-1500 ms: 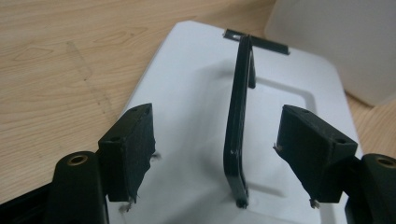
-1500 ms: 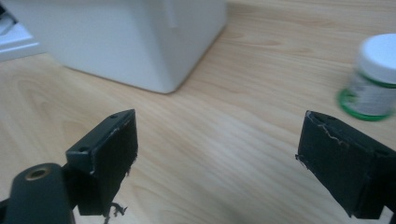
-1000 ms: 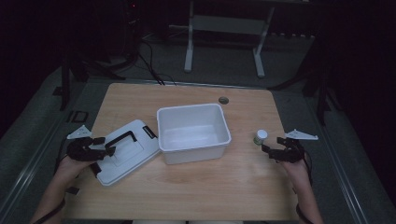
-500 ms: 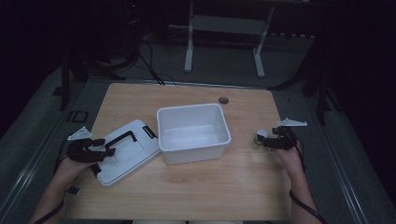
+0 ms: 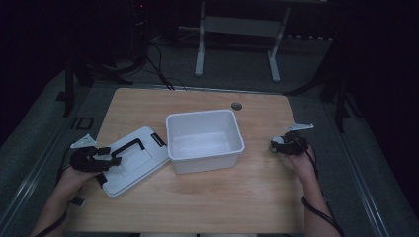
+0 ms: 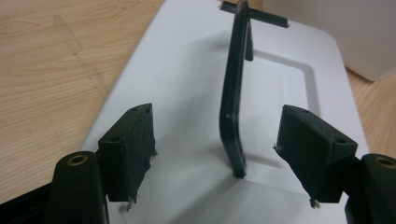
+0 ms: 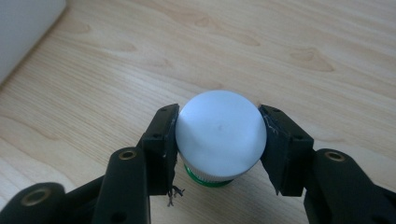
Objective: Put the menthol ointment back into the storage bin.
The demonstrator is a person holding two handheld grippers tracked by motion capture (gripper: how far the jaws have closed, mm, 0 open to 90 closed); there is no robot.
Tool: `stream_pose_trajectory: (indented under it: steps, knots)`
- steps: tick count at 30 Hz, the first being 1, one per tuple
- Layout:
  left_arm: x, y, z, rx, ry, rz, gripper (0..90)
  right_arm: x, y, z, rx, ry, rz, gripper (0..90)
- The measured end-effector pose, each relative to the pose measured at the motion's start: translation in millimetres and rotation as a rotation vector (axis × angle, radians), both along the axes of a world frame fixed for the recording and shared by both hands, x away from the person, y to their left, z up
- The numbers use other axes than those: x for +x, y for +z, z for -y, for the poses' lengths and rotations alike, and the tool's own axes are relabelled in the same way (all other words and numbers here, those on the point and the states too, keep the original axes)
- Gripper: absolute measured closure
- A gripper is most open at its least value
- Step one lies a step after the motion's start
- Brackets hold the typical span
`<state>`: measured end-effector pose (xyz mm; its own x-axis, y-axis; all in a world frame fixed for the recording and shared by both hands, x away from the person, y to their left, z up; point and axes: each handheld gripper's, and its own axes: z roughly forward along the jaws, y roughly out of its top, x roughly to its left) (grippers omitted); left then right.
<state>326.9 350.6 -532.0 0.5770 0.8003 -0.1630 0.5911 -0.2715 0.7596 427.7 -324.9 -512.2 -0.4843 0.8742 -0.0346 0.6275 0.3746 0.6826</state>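
2 right fingers point(image 7: 219, 140) have just closed onto a white-capped, seemingly green bottle point(image 7: 219, 133); left fingers point(image 6: 217, 154) spread.

We see a wooden table point(image 5: 197, 202) with a white tub point(image 5: 205, 139) at its middle and a small round grommet point(image 5: 236, 105) near the far edge; metal stand legs point(image 5: 236, 47) lie beyond.

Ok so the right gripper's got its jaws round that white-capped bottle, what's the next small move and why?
Probably lift the bottle straight up. The right gripper has just been closing, and its pads now sit against both sides of the white cap while the bottle is on the table. The open white bin stands to its left, a likely place for it. The left gripper is open around the lid's handle.
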Motion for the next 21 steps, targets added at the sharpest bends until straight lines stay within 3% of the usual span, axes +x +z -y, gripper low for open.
stream_pose_trajectory:
  steps: [3, 7, 14, 15, 16, 21]
  knots:
    - [0.4, 1.4, 0.3, 0.003, -0.005, -0.002, 27.6, -0.9, 6.5, 0.0, 0.018, 0.008, -0.004, 50.4]
    - [0.3, 4.7, -0.8, 0.002, 0.003, 0.004, 27.6, -4.0, 31.4, -4.2, 0.000, 0.043, 0.004, 50.4]
    - [-0.7, 6.1, -2.5, -0.015, -0.009, -0.004, 27.6, -14.5, 77.5, -19.1, 0.015, 0.117, 0.063, 50.5]
    - [-0.7, 6.1, -2.5, -0.015, -0.009, -0.004, 27.6, -14.5, 77.5, -19.1, 0.015, 0.117, 0.063, 50.5]
    - [-0.5, 6.0, -2.8, -0.012, -0.008, -0.011, 27.6, -18.0, 91.1, -25.2, 0.020, 0.145, 0.079, 50.5]
    - [-0.7, 6.5, -1.7, -0.005, -0.015, -0.018, 27.6, -22.9, 111.1, -36.8, 0.038, 0.181, 0.101, 50.5]
